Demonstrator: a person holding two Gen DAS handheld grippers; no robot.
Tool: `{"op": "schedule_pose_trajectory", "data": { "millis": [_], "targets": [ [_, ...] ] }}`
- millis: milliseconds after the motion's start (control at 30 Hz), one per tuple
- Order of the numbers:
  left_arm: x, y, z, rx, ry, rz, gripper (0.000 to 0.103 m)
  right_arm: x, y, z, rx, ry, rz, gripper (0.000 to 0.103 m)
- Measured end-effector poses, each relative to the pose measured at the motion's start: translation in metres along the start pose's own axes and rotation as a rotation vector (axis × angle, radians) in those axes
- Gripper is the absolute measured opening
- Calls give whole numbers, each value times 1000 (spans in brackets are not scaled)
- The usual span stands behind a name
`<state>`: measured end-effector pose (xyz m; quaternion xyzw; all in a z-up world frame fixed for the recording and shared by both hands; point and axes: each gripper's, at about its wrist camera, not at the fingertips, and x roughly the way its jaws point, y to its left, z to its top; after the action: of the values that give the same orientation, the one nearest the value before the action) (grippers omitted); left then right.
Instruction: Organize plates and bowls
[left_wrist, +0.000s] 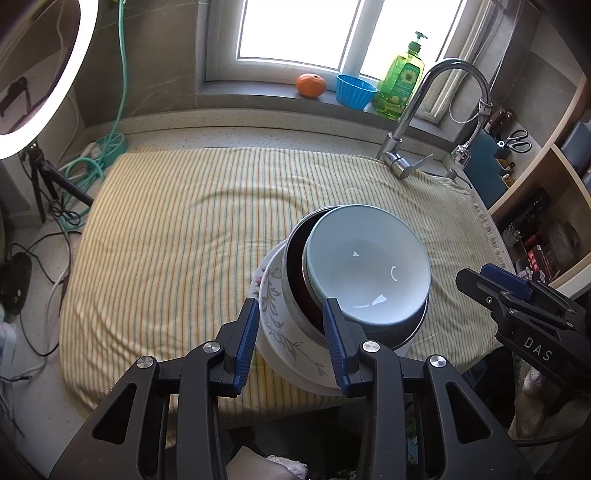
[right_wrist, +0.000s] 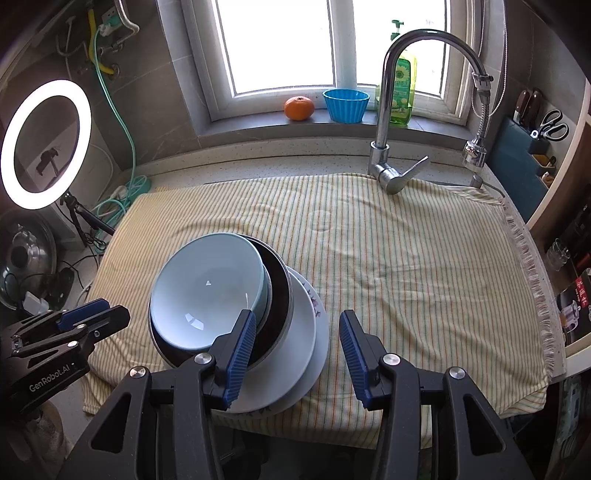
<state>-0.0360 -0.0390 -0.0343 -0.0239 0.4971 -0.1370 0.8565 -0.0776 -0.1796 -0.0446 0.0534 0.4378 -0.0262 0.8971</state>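
A stack stands on the striped cloth (left_wrist: 166, 240) (right_wrist: 406, 277) near its front edge. At the bottom is a white flowered plate (right_wrist: 322, 343), then a white bowl with a leaf pattern (left_wrist: 284, 325) (right_wrist: 301, 343). A metal bowl with a dark inside (left_wrist: 295, 258) (right_wrist: 277, 291) sits in it, and a pale blue bowl (left_wrist: 369, 266) (right_wrist: 207, 291) lies tilted on top. My left gripper (left_wrist: 291, 328) (right_wrist: 123, 314) hangs open just short of the stack's left side. My right gripper (right_wrist: 297, 339) (left_wrist: 461, 277) is open at the stack's right side. Neither one's pads press on any dish.
A chrome faucet (left_wrist: 406, 122) (right_wrist: 384, 110) rises at the cloth's far right corner. An orange (right_wrist: 299, 108), a blue cup (right_wrist: 345, 105) and a green soap bottle (left_wrist: 400, 81) stand on the windowsill. A ring light (right_wrist: 46, 144) and cables are at the left, shelves (left_wrist: 546, 177) at the right.
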Motion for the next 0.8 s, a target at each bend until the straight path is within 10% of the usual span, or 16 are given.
{"op": "schedule_pose_trajectory", "data": {
  "millis": [800],
  "targets": [
    [3,-1,3,0,2,-10,48,4,-2,2,-7,7,-1,43]
  ]
}}
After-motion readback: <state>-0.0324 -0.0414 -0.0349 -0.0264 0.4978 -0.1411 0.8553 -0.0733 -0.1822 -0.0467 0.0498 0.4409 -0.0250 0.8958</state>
